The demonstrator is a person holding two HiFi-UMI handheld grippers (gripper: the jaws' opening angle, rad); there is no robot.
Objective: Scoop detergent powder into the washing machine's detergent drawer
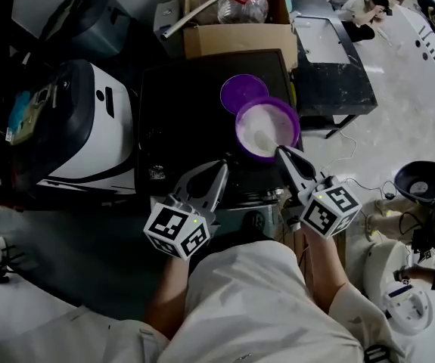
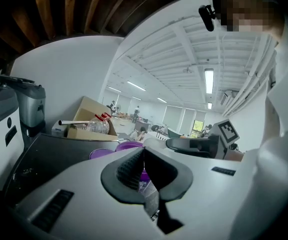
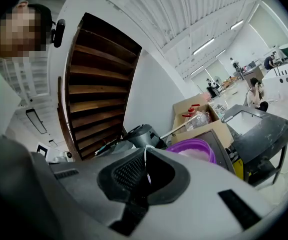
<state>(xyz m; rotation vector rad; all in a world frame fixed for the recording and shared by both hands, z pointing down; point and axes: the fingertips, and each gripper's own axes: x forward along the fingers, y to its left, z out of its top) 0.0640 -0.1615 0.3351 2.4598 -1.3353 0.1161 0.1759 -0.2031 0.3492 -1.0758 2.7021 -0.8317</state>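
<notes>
A purple bowl (image 1: 295, 126) of white detergent powder (image 1: 268, 121) stands on the black washing machine top (image 1: 179, 112), with its purple lid (image 1: 243, 91) lying just behind it. My right gripper (image 1: 281, 150) is at the bowl's near rim, shut on the thin handle of a white scoop (image 1: 262, 138) whose head lies in the powder. In the right gripper view the bowl (image 3: 196, 145) shows just past the shut right gripper (image 3: 145, 151). My left gripper (image 1: 222, 166) hovers over the machine's front edge, left of the bowl, shut and empty. The left gripper view shows that left gripper (image 2: 144, 150) closed, the bowl (image 2: 129, 145) beyond.
A cardboard box (image 1: 236, 38) with a plastic bottle (image 1: 242, 4) sits behind the machine. A white and black appliance (image 1: 88, 127) stands at the left. At the right is a dark table (image 1: 334, 74). The person's torso fills the bottom.
</notes>
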